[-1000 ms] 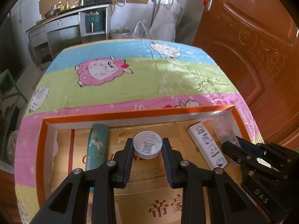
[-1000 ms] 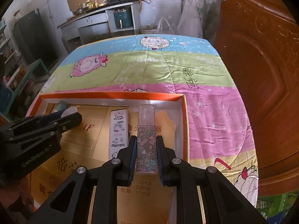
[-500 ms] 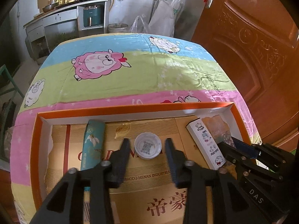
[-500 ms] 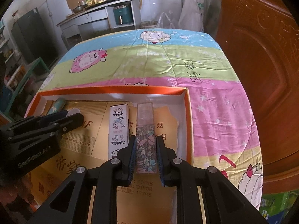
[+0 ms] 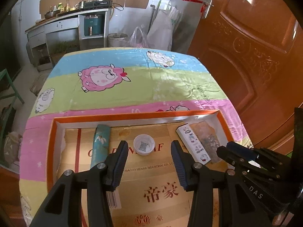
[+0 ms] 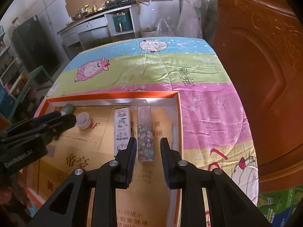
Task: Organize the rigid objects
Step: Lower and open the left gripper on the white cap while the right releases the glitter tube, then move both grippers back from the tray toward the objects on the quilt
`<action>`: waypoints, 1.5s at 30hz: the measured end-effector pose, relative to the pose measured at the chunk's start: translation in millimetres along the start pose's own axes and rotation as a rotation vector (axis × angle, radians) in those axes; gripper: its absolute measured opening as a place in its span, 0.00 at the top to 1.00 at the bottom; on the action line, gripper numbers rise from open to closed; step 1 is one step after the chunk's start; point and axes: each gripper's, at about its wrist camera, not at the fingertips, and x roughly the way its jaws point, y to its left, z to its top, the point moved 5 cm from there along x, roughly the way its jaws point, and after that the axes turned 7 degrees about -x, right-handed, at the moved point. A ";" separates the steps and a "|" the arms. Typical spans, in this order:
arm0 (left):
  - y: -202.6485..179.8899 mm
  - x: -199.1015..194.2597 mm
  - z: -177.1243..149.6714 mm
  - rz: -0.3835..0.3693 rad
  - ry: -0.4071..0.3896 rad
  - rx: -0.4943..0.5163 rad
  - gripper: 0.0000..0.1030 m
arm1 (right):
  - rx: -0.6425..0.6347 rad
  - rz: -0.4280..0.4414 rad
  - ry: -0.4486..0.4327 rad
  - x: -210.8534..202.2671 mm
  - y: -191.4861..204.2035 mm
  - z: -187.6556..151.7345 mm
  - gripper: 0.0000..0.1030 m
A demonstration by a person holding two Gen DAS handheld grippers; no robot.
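Note:
An orange-rimmed cardboard box [image 5: 132,114] lies on the table. On its floor, from left to right, lie a teal tube [image 5: 100,143], a white cap [image 5: 143,147], a white cartoon-print carton [image 5: 193,143] and a clear floral bottle [image 5: 207,140]. My left gripper [image 5: 148,151] hangs above the cap; its jaws are opening and the pads are well clear of the cap. My right gripper [image 6: 148,145] straddles the near end of the floral bottle [image 6: 144,132]. Its jaws are opening too, with a gap on each side of the bottle. The carton [image 6: 122,130] lies just left of the bottle.
The table wears a striped sheet with cartoon sheep [image 5: 104,77], bare beyond the box. A brown wooden door [image 5: 255,47] stands close on the right. A kitchen counter [image 5: 75,17] and plastic bags [image 5: 162,30] are at the back.
The left jaws let go of the white cap and spread wide, and the gripper rose and drew back. The right jaws parted from the floral bottle, which now lies in the box.

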 end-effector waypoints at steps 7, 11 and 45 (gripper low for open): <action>6.1 -27.8 -0.6 -0.007 -0.047 -0.028 0.55 | -0.006 -0.007 -0.013 -21.6 4.6 -8.0 0.75; 7.9 -45.2 -4.2 -0.007 -0.068 -0.035 0.55 | -0.004 -0.006 -0.024 -34.4 7.2 -10.6 0.75; -12.6 -159.5 -78.4 0.036 -0.180 0.034 0.55 | -0.022 0.003 -0.096 -137.1 53.1 -72.7 0.75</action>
